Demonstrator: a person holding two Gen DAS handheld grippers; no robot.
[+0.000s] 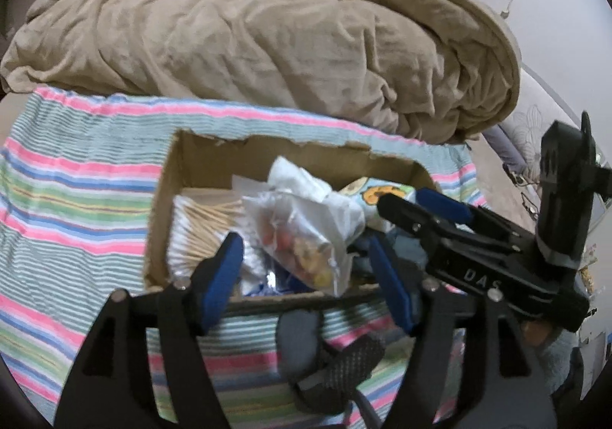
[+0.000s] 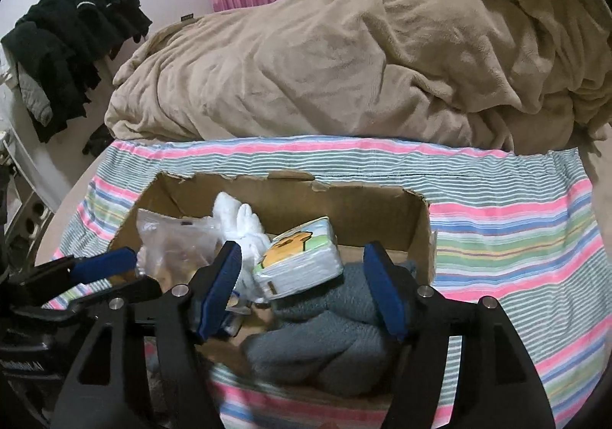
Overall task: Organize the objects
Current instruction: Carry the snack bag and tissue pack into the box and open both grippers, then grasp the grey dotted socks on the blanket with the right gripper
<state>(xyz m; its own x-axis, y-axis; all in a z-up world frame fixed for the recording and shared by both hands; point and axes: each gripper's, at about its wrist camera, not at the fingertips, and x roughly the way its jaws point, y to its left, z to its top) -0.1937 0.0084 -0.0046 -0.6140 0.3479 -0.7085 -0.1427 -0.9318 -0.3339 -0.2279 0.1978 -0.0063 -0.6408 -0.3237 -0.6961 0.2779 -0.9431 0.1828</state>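
An open cardboard box [image 1: 199, 157] sits on a striped cloth on a bed; it also shows in the right wrist view [image 2: 417, 222]. It holds a pack of cotton swabs [image 1: 202, 226], a clear bag of small items [image 1: 302, 245], white cloth [image 2: 244, 226], a tissue pack with a cartoon print [image 2: 298, 260] and grey cloth [image 2: 329, 333]. My left gripper [image 1: 306, 272] is open just above the box's near edge, its jaws on either side of the clear bag. My right gripper [image 2: 306, 287] is open over the tissue pack and grey cloth.
A rumpled tan blanket [image 1: 267, 38] fills the bed behind the box. The striped cloth [image 1: 69, 199] spreads left and right of the box. A dark strap [image 1: 336, 364] lies in front of the box. Dark clothes [image 2: 69, 46] hang at the far left.
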